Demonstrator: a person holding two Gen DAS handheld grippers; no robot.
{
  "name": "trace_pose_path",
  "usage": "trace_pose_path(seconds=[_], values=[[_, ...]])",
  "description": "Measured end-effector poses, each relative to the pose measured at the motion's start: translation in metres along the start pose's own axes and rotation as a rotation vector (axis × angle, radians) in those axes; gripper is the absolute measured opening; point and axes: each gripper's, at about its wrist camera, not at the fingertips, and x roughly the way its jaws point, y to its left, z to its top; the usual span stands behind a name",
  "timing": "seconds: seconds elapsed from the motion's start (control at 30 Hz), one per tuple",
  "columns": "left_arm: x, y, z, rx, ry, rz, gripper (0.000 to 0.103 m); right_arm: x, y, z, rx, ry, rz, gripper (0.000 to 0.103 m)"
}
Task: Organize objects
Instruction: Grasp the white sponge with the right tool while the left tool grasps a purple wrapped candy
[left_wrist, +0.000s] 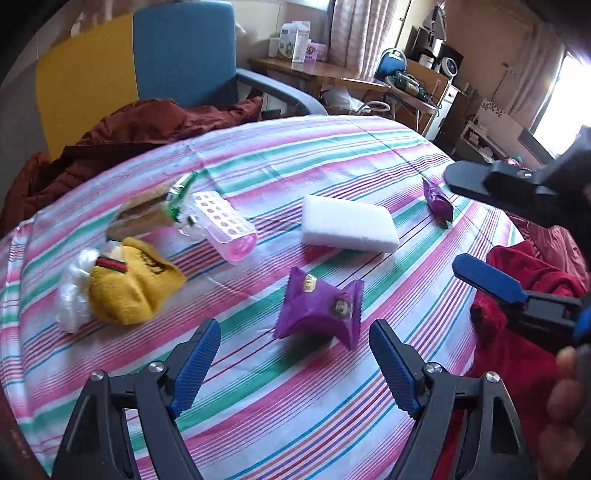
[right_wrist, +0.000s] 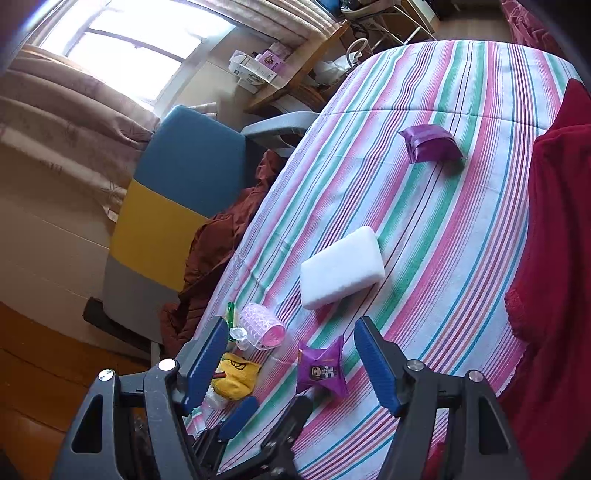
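Left hand-held gripper (left_wrist: 293, 363): jaws spread, empty, just short of the purple snack packet (left_wrist: 319, 308).
Right hand-held gripper (right_wrist: 291, 365): open, empty.
Advice: straddle the packet's pinched middle, then close gently.

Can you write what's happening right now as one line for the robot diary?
left gripper: open, empty, near purple snack packet | right gripper: open, empty | white sponge, yellow sock: on striped sheet
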Motion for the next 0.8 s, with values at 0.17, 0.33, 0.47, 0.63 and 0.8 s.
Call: trace_pose_path(seconds=[0.17, 0.33, 0.47, 0.63, 0.8], values=[[0.027, 0.012, 0.013, -0.212, 0.092, -0.047, 0.085, -0.001, 0.006, -0.001, -0.037, 0.000, 0.007, 0.073], [0.051, 0.021, 0.022, -0.323, 0.121, -0.024, 0.079, -0.001, 0.005, -0.001, -0.040, -0.002, 0.004, 0.073], [0.046, 0.001, 0.011, -0.107, 0.105, 0.000, 0.044, 0.004, 0.004, -0.002, -0.043, 0.026, 0.002, 0.073], [0.025, 0.005, -0.020, 0.015, 0.070, -0.011, 0.039, 0.010, 0.006, -0.005, -0.053, 0.058, -0.005, 0.073], [-0.002, 0.023, -0.052, 0.035, 0.051, -0.002, 0.039, 0.022, 0.006, -0.010, -0.066, 0.119, -0.044, 0.073]])
